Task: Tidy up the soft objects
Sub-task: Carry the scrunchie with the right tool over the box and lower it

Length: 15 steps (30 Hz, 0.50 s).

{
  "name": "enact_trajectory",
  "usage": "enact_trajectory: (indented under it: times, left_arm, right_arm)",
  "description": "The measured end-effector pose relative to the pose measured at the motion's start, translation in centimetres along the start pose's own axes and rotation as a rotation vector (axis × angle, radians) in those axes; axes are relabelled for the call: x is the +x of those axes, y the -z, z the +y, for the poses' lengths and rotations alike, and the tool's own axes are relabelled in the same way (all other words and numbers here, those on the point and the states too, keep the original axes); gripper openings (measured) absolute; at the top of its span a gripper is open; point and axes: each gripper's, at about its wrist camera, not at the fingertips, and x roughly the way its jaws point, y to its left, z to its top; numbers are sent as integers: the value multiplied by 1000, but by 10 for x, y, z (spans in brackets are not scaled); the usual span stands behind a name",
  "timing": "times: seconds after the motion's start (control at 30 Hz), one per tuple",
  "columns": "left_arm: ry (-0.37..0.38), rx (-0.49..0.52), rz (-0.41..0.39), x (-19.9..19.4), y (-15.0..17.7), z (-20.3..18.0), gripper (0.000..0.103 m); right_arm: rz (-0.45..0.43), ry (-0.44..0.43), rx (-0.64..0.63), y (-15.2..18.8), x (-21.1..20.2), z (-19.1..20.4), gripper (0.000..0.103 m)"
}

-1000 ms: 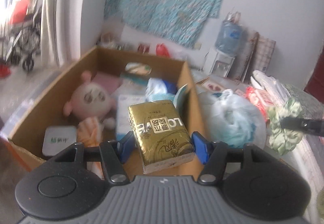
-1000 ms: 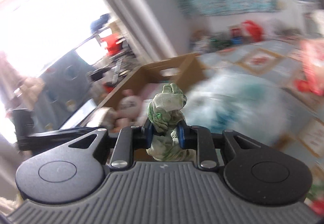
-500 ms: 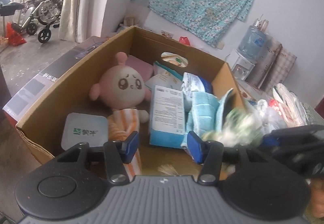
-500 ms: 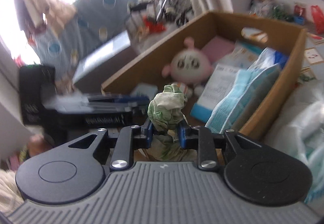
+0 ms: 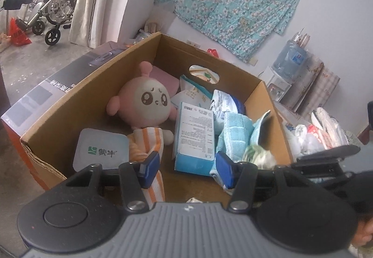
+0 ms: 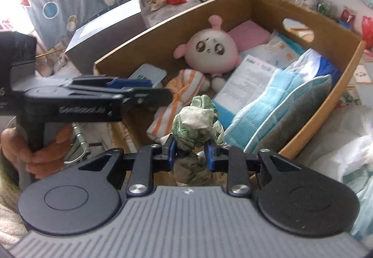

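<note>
1. A crumpled green-and-white cloth (image 6: 195, 121) sits pinched between the blue pads of the right gripper (image 6: 190, 152), bunching up above them and hanging below; it is held over the near end of the cardboard box (image 6: 163, 27). From the left wrist view the same cloth (image 5: 257, 155) shows at the box's right near corner.
2. The left gripper (image 5: 186, 168) holds nothing; its jaws are opening, with only the box floor showing between the blue pads. It hangs over the near edge of the box. In the right wrist view it (image 6: 139, 85) is seen side-on, its black body carrying raised lettering that is too blurred to read with certainty, and a hand (image 6: 35, 148) grasps its handle.
3. Inside the box lie a pink round plush toy (image 5: 144, 101), an orange-and-white striped cloth (image 5: 146, 143), a light blue towel (image 5: 235, 132), a blue-and-white carton (image 5: 194, 139) covered in small print too fine to read, and a pale square pack (image 5: 101, 150) with a green logo and the Chinese characters 蒙牛.
4. A long dark box (image 5: 63, 85) with pale, unreadable characters lies just beside the cardboard box's left wall.
5. A floral turquoise sheet (image 5: 230, 1) hangs on the wall behind, and a water dispenser (image 5: 286, 64) stands to the right.
</note>
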Motion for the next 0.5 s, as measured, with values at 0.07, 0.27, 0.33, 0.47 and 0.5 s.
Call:
enact_trajectory:
  times: [0.07,0.27,0.33,0.47,0.5]
  left_arm:
    - [-2,-2,-18,-4,-1,-1,58]
    - [-22,-43,-109,-25,-7,2,75]
    - [-28,-56,-134,-30,-8,4,76]
    - [-27,-73,-158,-38,-8,8,76]
    - [-25,-72,-161,-40,-8,8,76]
  right_arm:
    - [-15,24,3,-5,0,-3,25]
    - [64,-20,-5,-11,26,0,25]
    - [81,-34,-16,-11,32,4,25]
    - [46,-87,19,-18,20,6,25]
    - [39,-114,36,-20,15,5,25]
